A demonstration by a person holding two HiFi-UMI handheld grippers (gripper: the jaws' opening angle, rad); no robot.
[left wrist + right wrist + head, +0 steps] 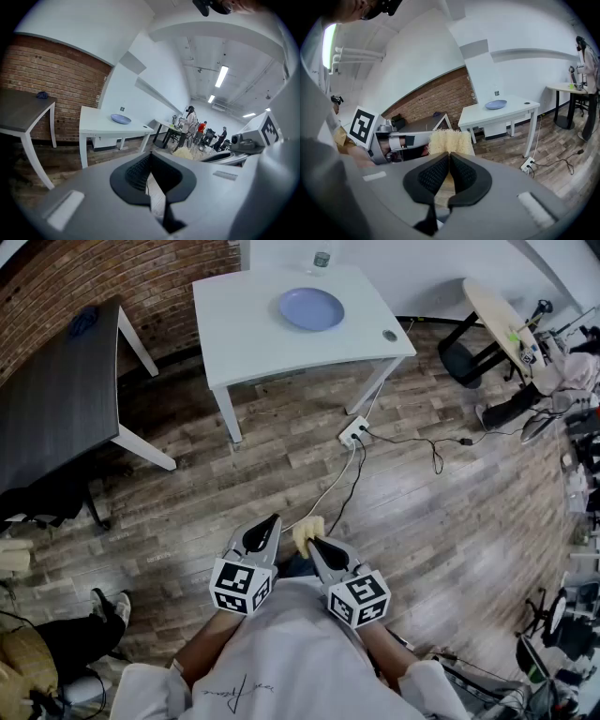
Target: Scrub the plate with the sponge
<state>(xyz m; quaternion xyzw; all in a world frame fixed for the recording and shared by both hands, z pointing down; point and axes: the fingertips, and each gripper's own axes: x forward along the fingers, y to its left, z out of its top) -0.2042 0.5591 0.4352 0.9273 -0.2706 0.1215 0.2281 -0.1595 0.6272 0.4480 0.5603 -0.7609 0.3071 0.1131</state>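
Right gripper (315,542) is clamped on the yellow sponge (304,531), and the left gripper (273,520) is pinched shut on nothing. The plate (311,308) sits well ahead on the white table (244,324), pretty much straight out from the sponge hand, so I'd guess that one leads.

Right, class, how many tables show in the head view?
3: the white table holding the plate, top centre; the dark table, left; the round table, upper right. More may be hidden at right.
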